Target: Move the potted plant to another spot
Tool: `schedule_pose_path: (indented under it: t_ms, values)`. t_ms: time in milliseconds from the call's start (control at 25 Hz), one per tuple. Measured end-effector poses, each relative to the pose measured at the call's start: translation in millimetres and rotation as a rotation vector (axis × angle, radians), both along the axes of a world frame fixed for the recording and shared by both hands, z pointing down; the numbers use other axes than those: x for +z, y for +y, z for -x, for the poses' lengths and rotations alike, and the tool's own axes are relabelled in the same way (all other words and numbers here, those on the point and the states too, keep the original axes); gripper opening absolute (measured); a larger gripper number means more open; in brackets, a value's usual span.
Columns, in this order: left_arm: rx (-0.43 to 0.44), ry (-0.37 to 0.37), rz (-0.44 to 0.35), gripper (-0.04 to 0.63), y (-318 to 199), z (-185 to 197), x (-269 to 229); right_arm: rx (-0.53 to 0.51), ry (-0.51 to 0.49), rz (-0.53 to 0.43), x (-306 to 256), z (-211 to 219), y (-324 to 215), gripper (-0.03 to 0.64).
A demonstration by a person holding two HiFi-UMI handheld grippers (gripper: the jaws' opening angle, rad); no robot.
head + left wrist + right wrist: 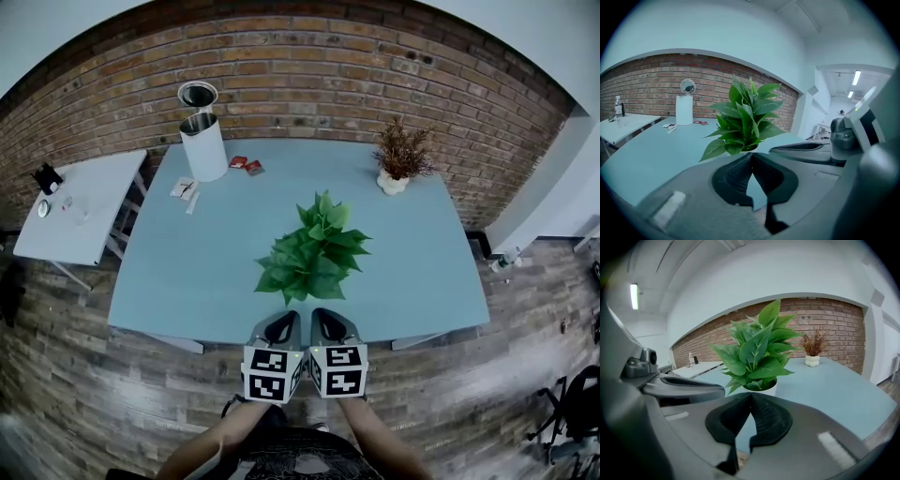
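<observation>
Potted plant point(314, 248) stands on the table point(422, 272), midway along it and close to its near edge. At that edge, just in front of the plant, the left gripper point(284, 325) and right gripper point(330, 324) are side by side, each with its jaws closed on nothing.

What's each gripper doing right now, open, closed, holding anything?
Left gripper: closed, holding nothing.
Right gripper: closed, holding nothing.
</observation>
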State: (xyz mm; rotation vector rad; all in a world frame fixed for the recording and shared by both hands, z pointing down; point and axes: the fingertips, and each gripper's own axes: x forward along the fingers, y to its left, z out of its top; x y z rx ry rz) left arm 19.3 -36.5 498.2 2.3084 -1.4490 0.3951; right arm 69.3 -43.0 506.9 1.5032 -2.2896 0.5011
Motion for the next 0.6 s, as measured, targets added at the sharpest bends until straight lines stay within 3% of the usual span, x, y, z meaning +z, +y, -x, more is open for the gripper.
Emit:
schedule_pose_path:
  t_ms: [600]
  values:
    - [-0.009, -0.011, -0.02, -0.002, 24, -11, -8, -0.04, -0.017, -0.043, -23, -10, 25, 0.005]
